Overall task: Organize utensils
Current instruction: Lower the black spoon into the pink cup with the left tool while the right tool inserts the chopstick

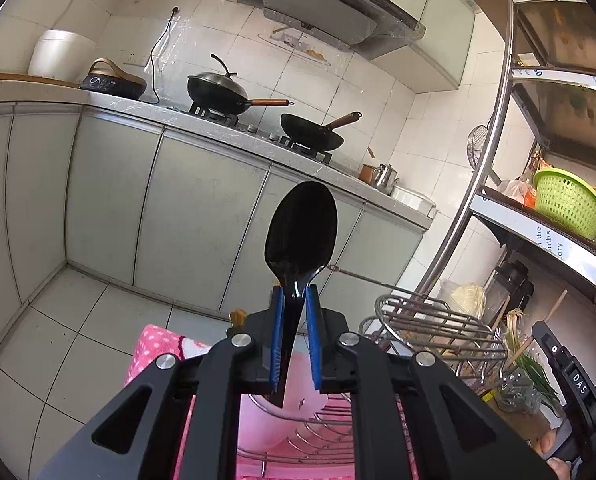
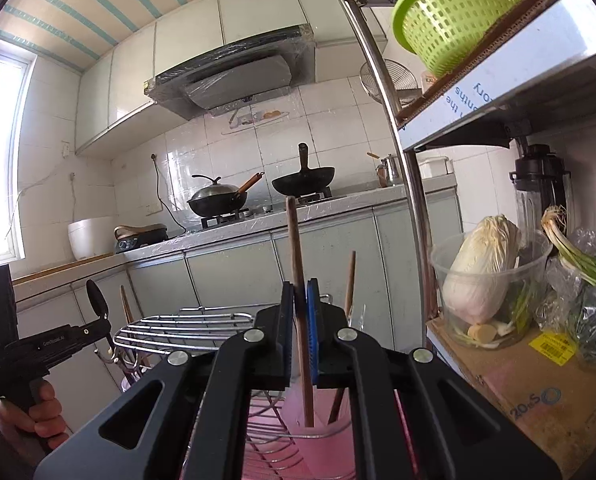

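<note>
Left gripper point(image 1: 296, 300): its two blue-padded fingers point(image 1: 277, 320) are clamped on the thin handle of a black spoon point(image 1: 301, 228). The bowl of the spoon points up and away from the camera, above the fingers. The same gripper shows at the left edge of the right wrist view, held in a hand point(image 2: 34, 412).

Right gripper point(image 2: 300, 300): the fingers are closed on a wooden chopstick point(image 2: 298, 280), which stands nearly upright between the pads. The lower end of the chopstick goes down into a clear cup point(image 2: 317, 420).

Second chopstick point(image 2: 347, 304): it leans in the same clear cup, just beside the held one, and nothing holds it.

Wire rack point(image 2: 186, 326): a metal dish rack lies under and in front of both grippers, on a pink cloth point(image 1: 154, 344). In the left wrist view a pink bowl point(image 1: 298, 396) sits in the rack below the spoon handle.

Shelf point(image 2: 509, 92): it stands at the right, with a green basket point(image 2: 453, 16) on the upper level and a cabbage point(image 2: 481, 268) in a clear container on the lower one.

Table point(image 2: 218, 236): the kitchen counter at the back carries two black woks point(image 2: 303, 184) on the stove.
</note>
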A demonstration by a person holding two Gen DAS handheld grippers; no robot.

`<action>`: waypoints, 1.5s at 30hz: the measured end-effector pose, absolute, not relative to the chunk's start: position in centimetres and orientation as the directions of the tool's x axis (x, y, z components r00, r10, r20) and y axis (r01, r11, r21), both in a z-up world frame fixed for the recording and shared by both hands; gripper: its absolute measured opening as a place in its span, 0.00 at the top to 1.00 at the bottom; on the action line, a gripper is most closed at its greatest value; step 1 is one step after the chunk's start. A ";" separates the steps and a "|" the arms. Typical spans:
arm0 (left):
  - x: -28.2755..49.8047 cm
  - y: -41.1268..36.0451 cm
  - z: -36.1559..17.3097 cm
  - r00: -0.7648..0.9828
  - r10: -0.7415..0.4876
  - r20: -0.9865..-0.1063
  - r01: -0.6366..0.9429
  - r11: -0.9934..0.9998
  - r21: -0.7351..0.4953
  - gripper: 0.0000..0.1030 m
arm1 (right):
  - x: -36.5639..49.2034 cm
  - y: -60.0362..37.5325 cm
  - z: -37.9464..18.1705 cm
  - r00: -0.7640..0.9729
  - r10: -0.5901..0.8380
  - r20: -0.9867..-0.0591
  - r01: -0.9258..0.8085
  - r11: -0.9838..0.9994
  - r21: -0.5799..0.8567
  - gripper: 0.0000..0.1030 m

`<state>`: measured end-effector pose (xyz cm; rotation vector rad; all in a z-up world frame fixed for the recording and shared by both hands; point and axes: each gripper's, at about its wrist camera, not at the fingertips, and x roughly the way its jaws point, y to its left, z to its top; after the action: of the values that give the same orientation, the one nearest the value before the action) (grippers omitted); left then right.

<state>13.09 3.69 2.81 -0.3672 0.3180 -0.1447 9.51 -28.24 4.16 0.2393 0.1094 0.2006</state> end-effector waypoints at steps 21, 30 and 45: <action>15.2 4.9 0.0 0.879 -0.195 -0.436 -0.008 0.907 -0.422 0.90 | 13.2 -30.7 1.8 0.942 0.239 -0.235 -0.143 0.920 0.365 0.93; 15.1 4.5 -0.2 0.875 -0.174 -0.452 -0.033 0.910 -0.414 0.86 | 13.1 -30.5 2.0 0.931 0.251 -0.263 -0.148 0.922 0.358 0.93; 11.8 3.4 1.4 0.886 -0.164 -0.434 -0.025 0.917 -0.397 0.54 | 10.2 -29.8 2.3 0.917 0.278 -0.285 -0.173 0.923 0.343 0.43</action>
<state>11.83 3.39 1.36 -0.4067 0.4801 -0.0741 10.23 -29.82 2.33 0.3187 0.3367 0.2361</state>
